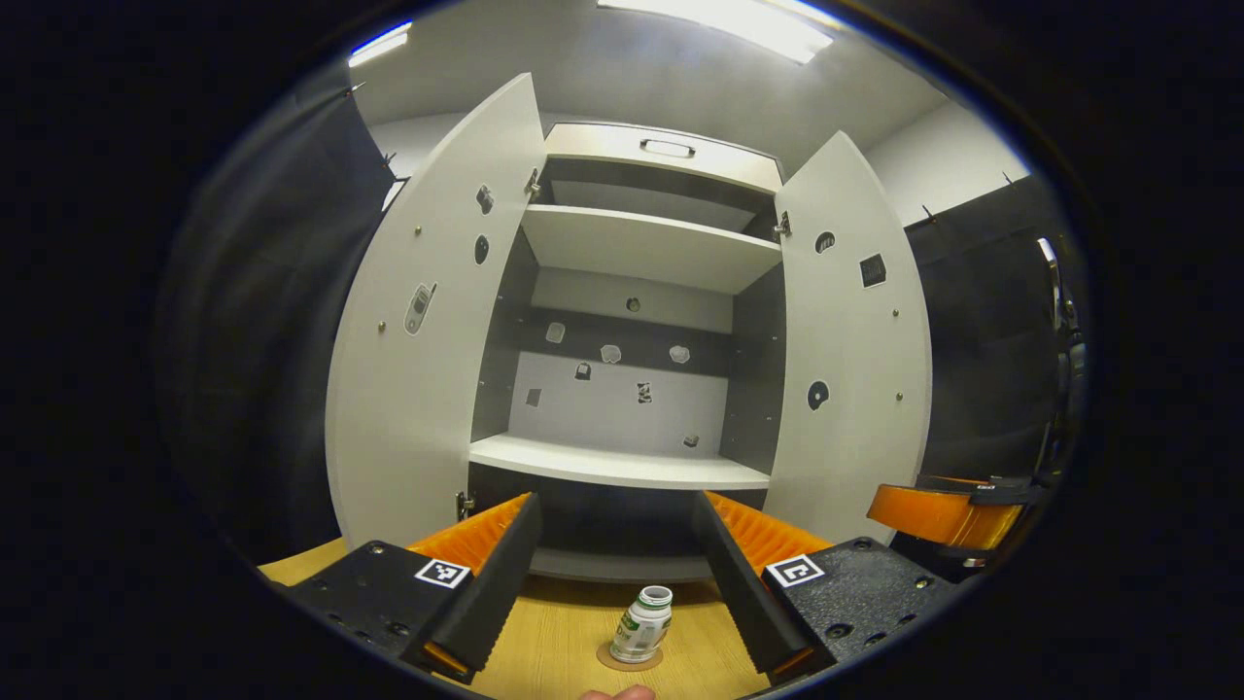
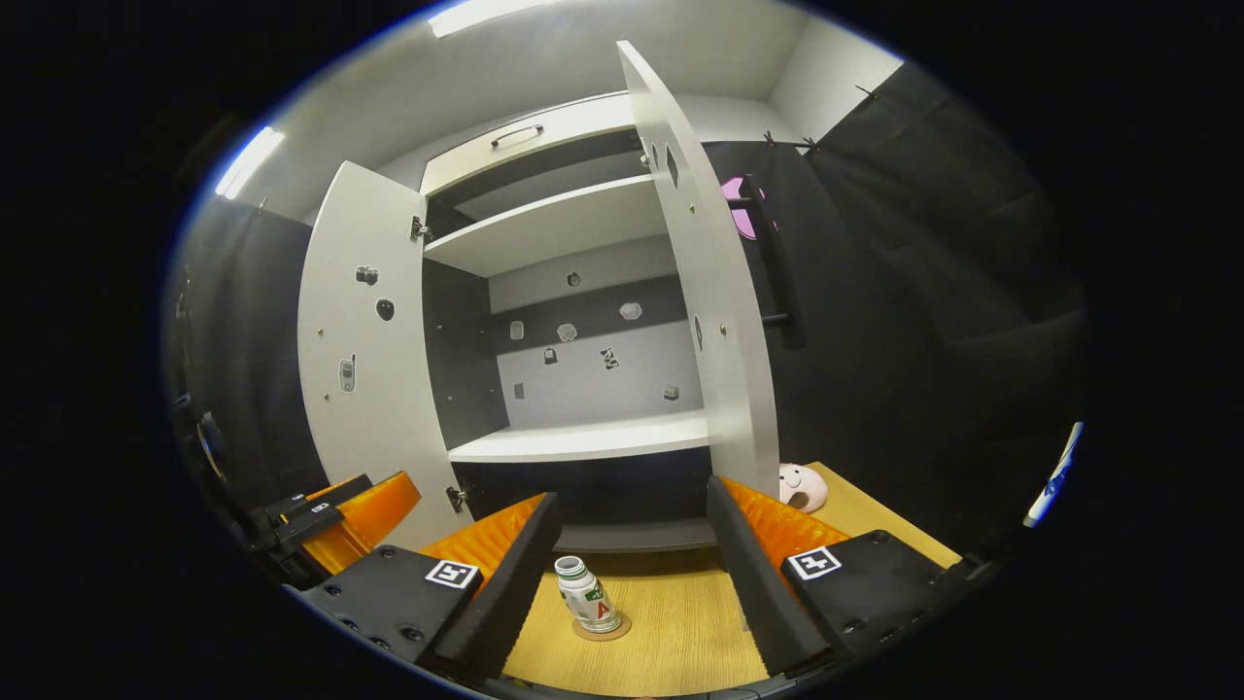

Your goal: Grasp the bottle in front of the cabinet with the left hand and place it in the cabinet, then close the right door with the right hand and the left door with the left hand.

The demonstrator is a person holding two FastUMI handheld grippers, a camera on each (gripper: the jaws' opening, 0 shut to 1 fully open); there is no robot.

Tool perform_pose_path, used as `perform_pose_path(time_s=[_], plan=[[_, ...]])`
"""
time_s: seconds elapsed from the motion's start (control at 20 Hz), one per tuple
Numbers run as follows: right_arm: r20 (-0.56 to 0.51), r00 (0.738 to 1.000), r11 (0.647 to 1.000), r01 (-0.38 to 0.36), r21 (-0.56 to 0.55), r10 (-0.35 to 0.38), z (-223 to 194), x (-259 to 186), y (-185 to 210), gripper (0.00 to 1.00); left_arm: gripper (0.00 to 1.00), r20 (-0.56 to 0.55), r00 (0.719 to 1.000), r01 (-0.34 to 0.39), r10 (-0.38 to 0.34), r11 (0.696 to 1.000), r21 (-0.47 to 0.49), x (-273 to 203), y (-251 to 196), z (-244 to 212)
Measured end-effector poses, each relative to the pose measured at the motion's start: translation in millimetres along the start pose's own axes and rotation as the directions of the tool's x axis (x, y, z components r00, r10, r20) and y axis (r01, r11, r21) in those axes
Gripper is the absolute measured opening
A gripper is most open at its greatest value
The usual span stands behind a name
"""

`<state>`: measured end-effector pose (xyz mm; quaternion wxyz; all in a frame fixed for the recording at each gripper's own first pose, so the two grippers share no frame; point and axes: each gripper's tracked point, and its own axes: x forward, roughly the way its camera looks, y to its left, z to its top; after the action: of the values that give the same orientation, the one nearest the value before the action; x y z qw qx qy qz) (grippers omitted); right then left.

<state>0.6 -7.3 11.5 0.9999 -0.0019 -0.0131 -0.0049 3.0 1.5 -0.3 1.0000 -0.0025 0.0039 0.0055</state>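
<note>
Bottle: you are looking at a small white bottle (image 1: 642,624) with a green label and a ribbed neck, standing upright on a round tan disc (image 1: 629,660) on the pale wood-grain surface (image 1: 544,642), just in front of the cabinet (image 1: 622,292).
Cabinet: it is showing flat grey-white panels and a dark interior; small stickers are dotting the back wall and both doors.
Doors: the left door (image 1: 418,331) and the right door (image 1: 847,340) are both standing swung wide toward you.
Shelf: the lower shelf (image 1: 612,465) is lying bare and smooth, and an upper shelf is sitting above it.
Left claw: your left claw (image 1: 622,593) is hovering low over the surface with its ridged fingers spread wide and gripping nothing; the bottle is standing between them, touching neither.
Right claw: your right claw (image 2: 632,574) is also gaping wide and holding nothing; in its view the bottle is sitting nearer its left finger.
Room: open surface is lying between the bottle and the cabinet's base.
Toy: a rounded pink toy (image 2: 803,486) is resting beside the right door's foot.
</note>
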Motion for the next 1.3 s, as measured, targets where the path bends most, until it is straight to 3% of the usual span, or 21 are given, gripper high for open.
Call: perform_pose_path(time_s=[0.35,0.6,0.9,1.1,1.3], plan=[[0.011,1.000,1.000,0.003,0.001,-0.003,4.5,-6.7,-3.4,0.99,0.96,-0.006,1.000,-0.005,0.005,1.000,-0.012,3.3,2.0,-0.5],[0.015,1.000,1.000,0.020,-0.001,-0.020,7.2,-14.2,-9.9,0.99,0.96,-0.065,0.993,0.094,-0.098,0.994,-0.057,30.9,-26.2,-21.5],[0.010,0.998,0.998,0.066,-0.007,-0.066,7.7,-26.2,-22.8,0.99,0.96,-0.241,0.946,0.176,-0.218,0.967,-0.184,54.2,-59.6,-117.0],[-0.003,0.995,0.995,0.101,0.004,-0.101,4.7,-34.2,-31.7,0.99,0.96,-0.366,0.917,0.125,-0.157,0.986,-0.108,61.7,-46.8,-194.2],[-0.020,0.990,0.991,0.137,0.003,-0.137,1.7,-39.0,-41.1,0.99,0.96,-0.431,0.890,0.141,-0.150,0.989,-0.051,66.2,-42.2,-245.1]])
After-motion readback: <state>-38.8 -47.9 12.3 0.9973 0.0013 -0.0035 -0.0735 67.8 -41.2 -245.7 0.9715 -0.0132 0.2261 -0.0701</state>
